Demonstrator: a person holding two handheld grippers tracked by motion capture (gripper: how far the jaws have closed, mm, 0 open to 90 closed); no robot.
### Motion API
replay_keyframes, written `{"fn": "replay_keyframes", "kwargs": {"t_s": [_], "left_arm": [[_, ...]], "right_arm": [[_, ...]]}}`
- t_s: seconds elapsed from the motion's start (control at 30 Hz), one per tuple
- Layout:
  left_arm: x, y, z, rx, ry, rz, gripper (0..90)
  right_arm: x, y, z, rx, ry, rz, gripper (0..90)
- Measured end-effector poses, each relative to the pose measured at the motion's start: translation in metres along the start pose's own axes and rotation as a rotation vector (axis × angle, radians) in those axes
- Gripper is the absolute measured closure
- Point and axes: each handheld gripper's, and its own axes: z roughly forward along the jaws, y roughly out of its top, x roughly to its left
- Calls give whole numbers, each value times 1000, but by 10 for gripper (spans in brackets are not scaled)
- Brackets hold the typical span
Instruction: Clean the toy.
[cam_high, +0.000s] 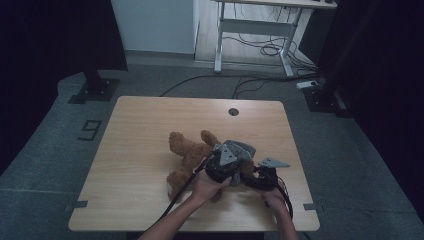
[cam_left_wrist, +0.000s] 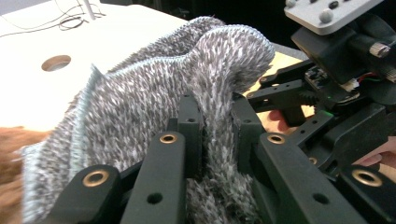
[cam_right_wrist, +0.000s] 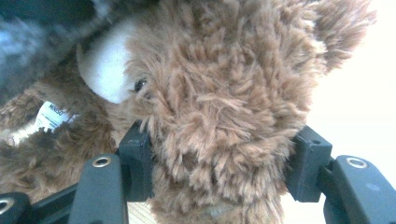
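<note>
The surface (cam_high: 150, 150) is overlooked from above and behind the person, facing forward and down, from well back. From the left tongs (cam_left_wrist: 217, 126), grey knit fabric (cam_left_wrist: 140, 102) is seen at very close range. From the right tongs (cam_right_wrist: 219, 163), the brown plush toy (cam_right_wrist: 224, 93) is seen equally close. Toy, fabric and both tongs are shared with the high view
</note>
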Motion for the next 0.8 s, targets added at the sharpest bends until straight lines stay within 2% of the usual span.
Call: {"fn": "replay_keyframes", "kwargs": {"t_s": [0.17, 0.3, 0.4, 0.53, 0.67, 0.8], "left_arm": [[17, -7, -10, 13, 32, -30, 781], [31, -22, -16, 37, 39, -53, 782], [35, -31, -24, 25, 37, -56, 783], [36, -35, -36, 24, 65, -25, 784], [45, -39, -51, -2, 82, -50, 783], [62, -48, -68, -24, 112, -91, 782]], "right_arm": [[-1, 0, 0, -3, 0, 3, 386], [-1, 0, 0, -4, 2, 1, 386], [0, 0, 0, -2, 2, -8, 386], [-1, -1, -1, -3, 3, -6, 387], [-1, -1, -1, -6, 3, -2, 388], [-1, -1, 0, -13, 1, 3, 395]]}}
